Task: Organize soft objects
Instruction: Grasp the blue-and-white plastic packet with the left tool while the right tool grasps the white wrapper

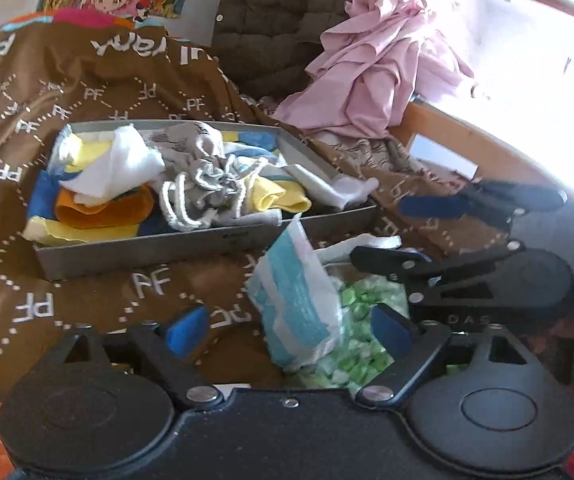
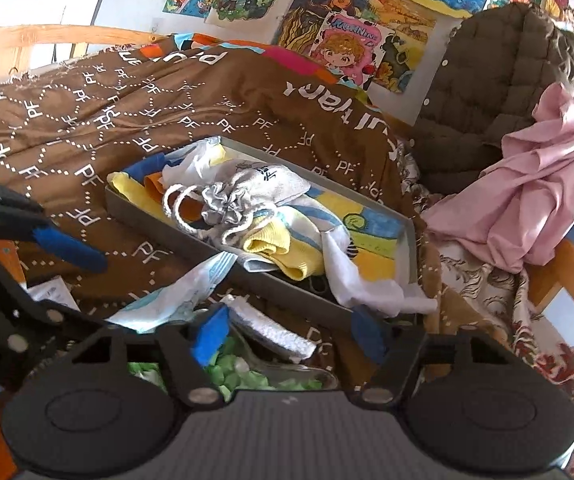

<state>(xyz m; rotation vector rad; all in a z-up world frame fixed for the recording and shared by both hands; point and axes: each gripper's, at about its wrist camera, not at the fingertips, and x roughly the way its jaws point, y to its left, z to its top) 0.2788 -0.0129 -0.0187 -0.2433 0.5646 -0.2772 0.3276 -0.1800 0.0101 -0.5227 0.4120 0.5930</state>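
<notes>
Brown printed bedspread: white-and-teal cloth pouch stands between left gripper jaws, apart; right gripper jaws likewise apart.

Black hand-held gripper with blue pads, silver screws.

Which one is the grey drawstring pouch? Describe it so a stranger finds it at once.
Start at the brown quilt printed with white letters and find the shallow grey box lying on it. The drawstring pouch sits on top of the heaped cloths inside. Unlike the flat yellow, blue and white pieces around it, it is grey, gathered at the neck, and trails thick white cord loops.
</notes>
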